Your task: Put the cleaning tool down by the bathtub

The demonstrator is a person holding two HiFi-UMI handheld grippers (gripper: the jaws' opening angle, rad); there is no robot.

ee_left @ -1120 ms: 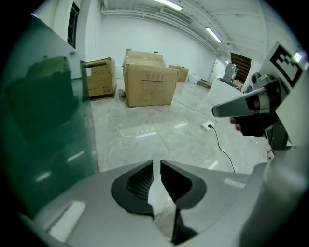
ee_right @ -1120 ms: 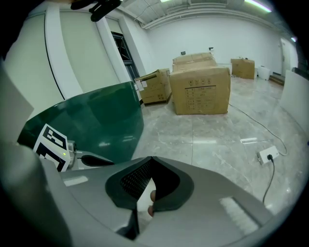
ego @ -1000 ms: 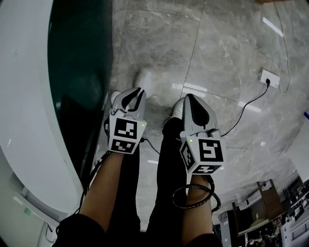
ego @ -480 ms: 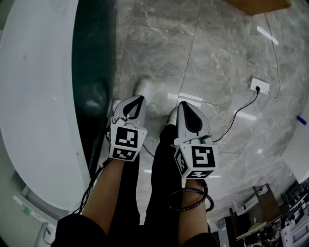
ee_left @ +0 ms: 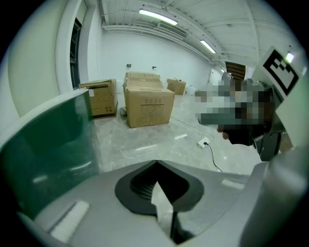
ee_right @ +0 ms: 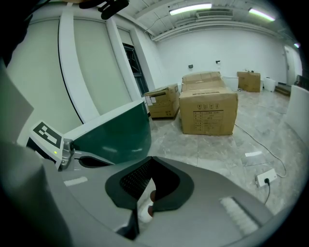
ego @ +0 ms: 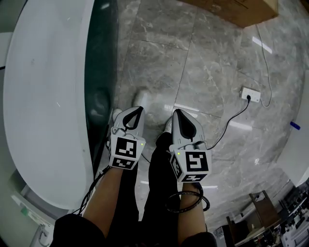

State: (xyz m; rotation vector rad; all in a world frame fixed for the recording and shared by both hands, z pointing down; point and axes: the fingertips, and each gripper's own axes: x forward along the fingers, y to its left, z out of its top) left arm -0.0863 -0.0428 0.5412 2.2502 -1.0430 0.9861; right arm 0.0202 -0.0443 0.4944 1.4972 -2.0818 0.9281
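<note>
Grey veined floor tiles (ego: pixel 212 62), glossy, fill most of the head view.

- Bathtub (ego: pixel 43 96): broad white rim down the left of the frame, with a dark green outer wall. The green wall also shows at the left of the left gripper view (ee_left: pixel 48 144) and at centre left of the right gripper view (ee_right: pixel 116 135).
- Left gripper (ego: pixel 141 108): lower centre, close beside the tub wall. Its jaws are together at the tip and nothing is clamped between them (ee_left: pixel 155 163).
- Right gripper (ego: pixel 175 111): just beside the left one. Its jaws likewise meet at the tip, with nothing held (ee_right: pixel 151 159).
- Pale blurred shape (ego: pixel 143 95): on the floor just above the left gripper's tip, near the tub wall. Whether it is the cleaning tool cannot be told.
- Cardboard boxes (ego: pixel 241 12): top right edge of the head view, and standing mid-room in both gripper views (ee_left: pixel 148 106) (ee_right: pixel 208 113).
- White socket block (ego: pixel 250 94): on the floor at right, with a dark cable trailing from it.
- Black trousers (ego: pixel 159 193): between the forearms, bottom centre.
</note>
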